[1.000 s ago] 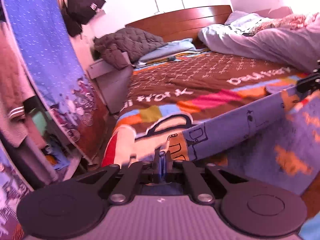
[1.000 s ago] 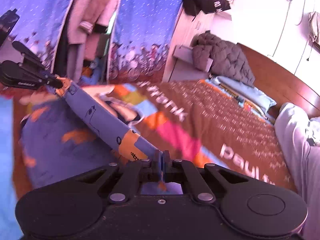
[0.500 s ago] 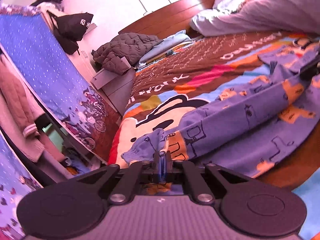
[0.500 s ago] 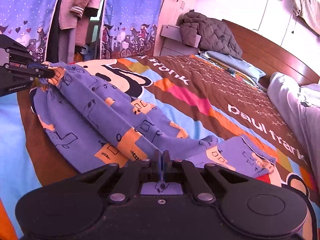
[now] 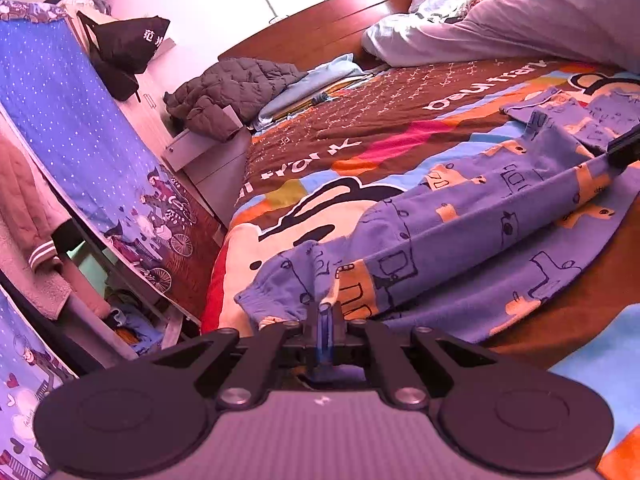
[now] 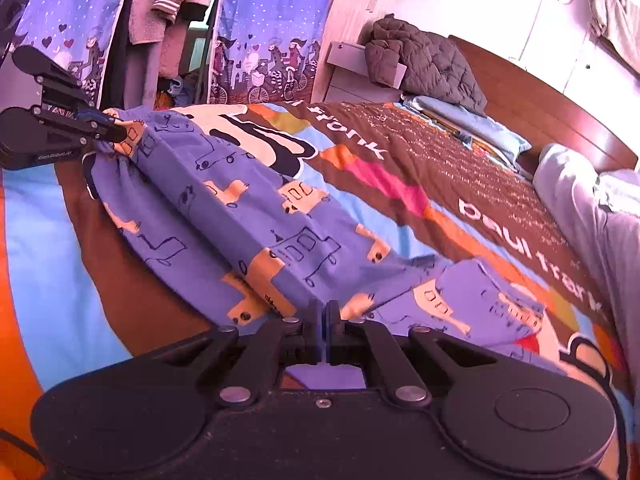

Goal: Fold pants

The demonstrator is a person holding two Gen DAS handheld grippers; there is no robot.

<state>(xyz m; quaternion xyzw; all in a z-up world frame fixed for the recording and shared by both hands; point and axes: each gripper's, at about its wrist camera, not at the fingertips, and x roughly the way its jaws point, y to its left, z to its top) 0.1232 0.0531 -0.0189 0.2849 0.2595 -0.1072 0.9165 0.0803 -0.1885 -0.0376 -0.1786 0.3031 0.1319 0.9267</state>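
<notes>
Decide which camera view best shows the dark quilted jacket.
The left wrist view: the dark quilted jacket lies whole and unblocked on the drawer unit. The right wrist view shows the jacket too, similarly clear but slightly smaller.

Pants [image 6: 256, 208] purple-blue, orange blocks, dark line drawings; bedspread [image 6: 400, 184] brown, multicoloured stripes.

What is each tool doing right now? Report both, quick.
Left tool: closed, pinching one end of the blue printed pants.
Right tool: closed, pinching the other end of the same pants.
</notes>
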